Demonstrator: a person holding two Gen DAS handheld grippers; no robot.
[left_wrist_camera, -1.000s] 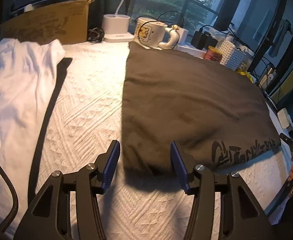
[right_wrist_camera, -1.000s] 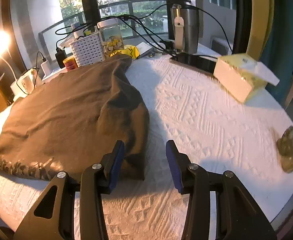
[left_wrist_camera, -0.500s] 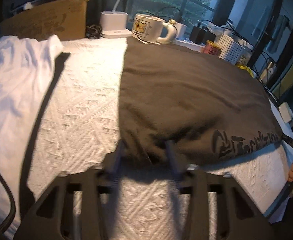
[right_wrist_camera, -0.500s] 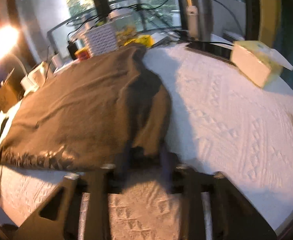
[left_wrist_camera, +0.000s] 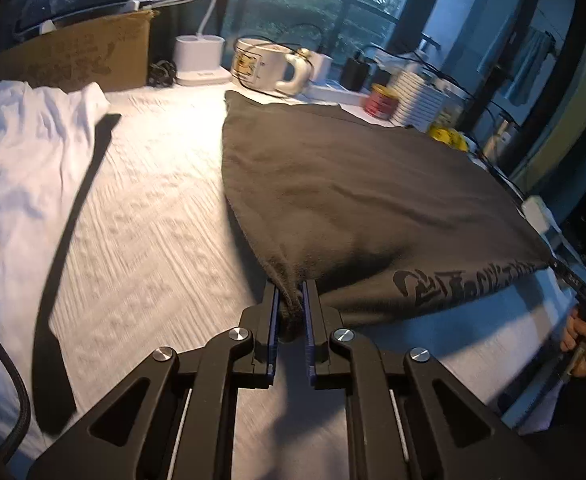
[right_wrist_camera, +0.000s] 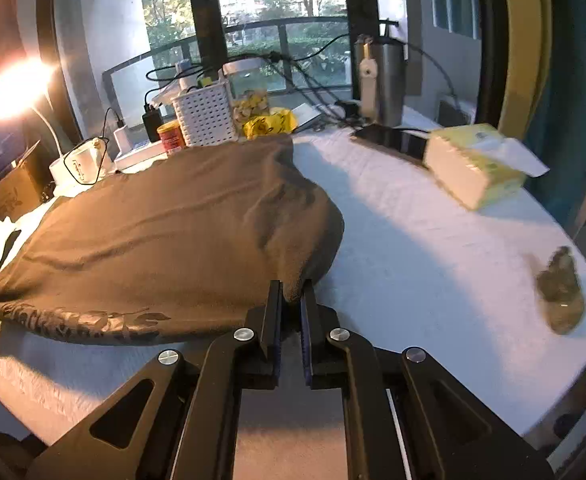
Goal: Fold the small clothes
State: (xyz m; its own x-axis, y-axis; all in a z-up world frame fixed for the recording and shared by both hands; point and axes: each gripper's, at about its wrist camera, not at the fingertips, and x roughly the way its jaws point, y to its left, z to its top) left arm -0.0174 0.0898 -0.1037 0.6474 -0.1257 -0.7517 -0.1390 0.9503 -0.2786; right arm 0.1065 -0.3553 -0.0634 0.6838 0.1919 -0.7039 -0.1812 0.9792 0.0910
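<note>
Brown shirt is spread on the white textured cloth covering the table. Near corners are pinched: left gripper and right gripper, jaws closing on fabric. White garment is laid at left. Tissue box, basket and lit lamp are seen by the window.

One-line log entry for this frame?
left gripper: closing on brown garment corner | right gripper: closing on other near corner
</note>
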